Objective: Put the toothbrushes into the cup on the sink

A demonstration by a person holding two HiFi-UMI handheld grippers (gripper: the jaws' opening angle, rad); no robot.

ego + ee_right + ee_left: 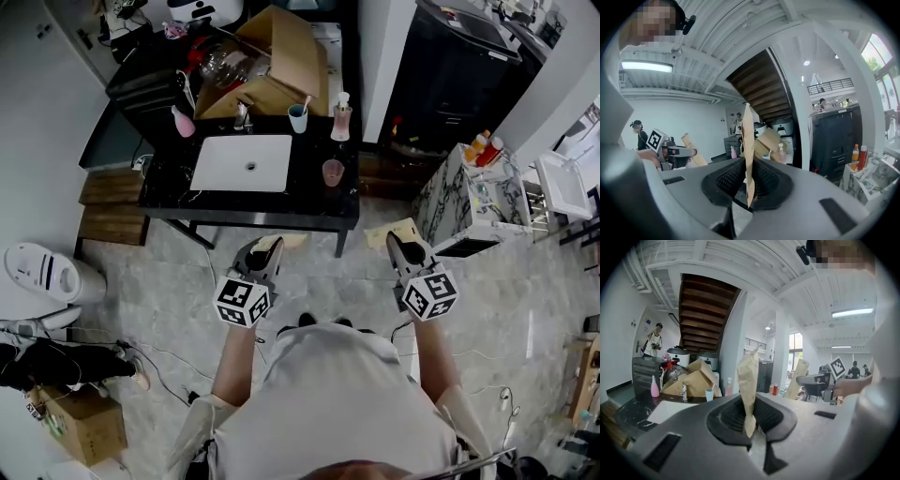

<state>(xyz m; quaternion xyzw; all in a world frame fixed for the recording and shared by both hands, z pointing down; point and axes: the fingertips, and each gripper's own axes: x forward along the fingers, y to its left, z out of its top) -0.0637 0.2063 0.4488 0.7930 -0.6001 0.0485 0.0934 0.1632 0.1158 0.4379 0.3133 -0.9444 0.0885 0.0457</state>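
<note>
Tan paper packets, by my guess the wrapped toothbrushes, sit one in each tool, so no delivery has begun. The left tool (750, 420) is clamped almost shut on the left packet (747, 376), which stands upright between its pads. The right tool (749, 180) pinches the right packet (748, 140) the same way, edge-on. The pale blue cup (297, 119) stands well ahead of both tools, at the back of the black bench (309, 195), beyond the white sink (242, 164), with something pinkish poking from it. A pink cup (333, 172) stands nearer the tools. What remains, as I judge it, is the approach and both drops.
</note>
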